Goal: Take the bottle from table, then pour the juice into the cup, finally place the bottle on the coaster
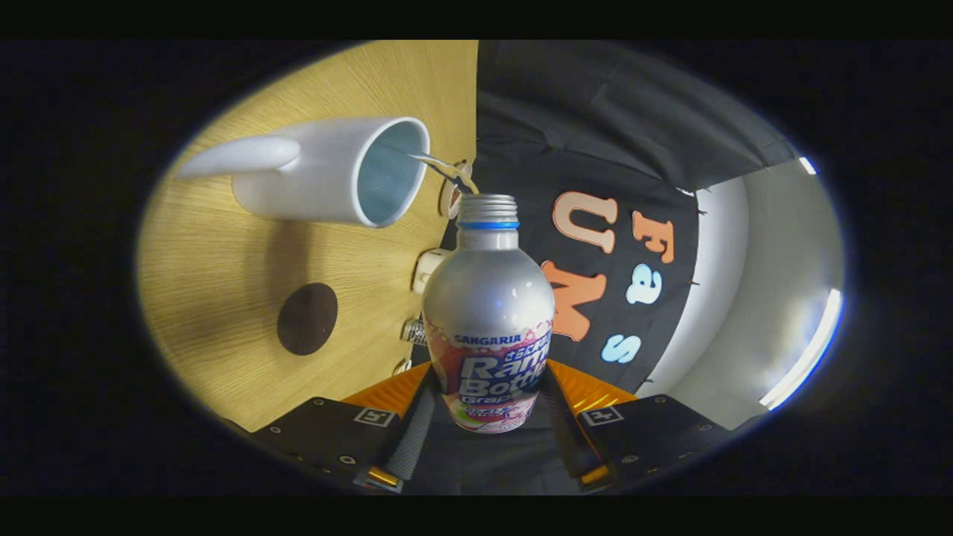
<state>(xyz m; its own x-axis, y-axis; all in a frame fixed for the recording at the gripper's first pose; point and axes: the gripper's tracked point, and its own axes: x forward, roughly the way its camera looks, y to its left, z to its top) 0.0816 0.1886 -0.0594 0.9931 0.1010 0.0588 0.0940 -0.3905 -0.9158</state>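
My gripper (488, 398) is shut on a silver bottle (488, 298) with a printed label, both fingers pressing its lower body. The view is rolled sideways, so the bottle is tipped over. Its uncapped threaded mouth (488, 202) points at a white mug (335, 171) with a pale blue inside and a handle. A thin stream of juice (439, 165) runs from the bottle's mouth into the mug's opening. A round dark brown coaster (307, 318) lies on the wooden table (223, 275), beside the mug and off to one side of the bottle.
The table's edge (476, 112) runs just behind the bottle's mouth, with the black cloth wall beyond it. Small white and metal fittings (428, 272) sit along that edge. A white wall with light strips (804, 350) lies past the cloth.
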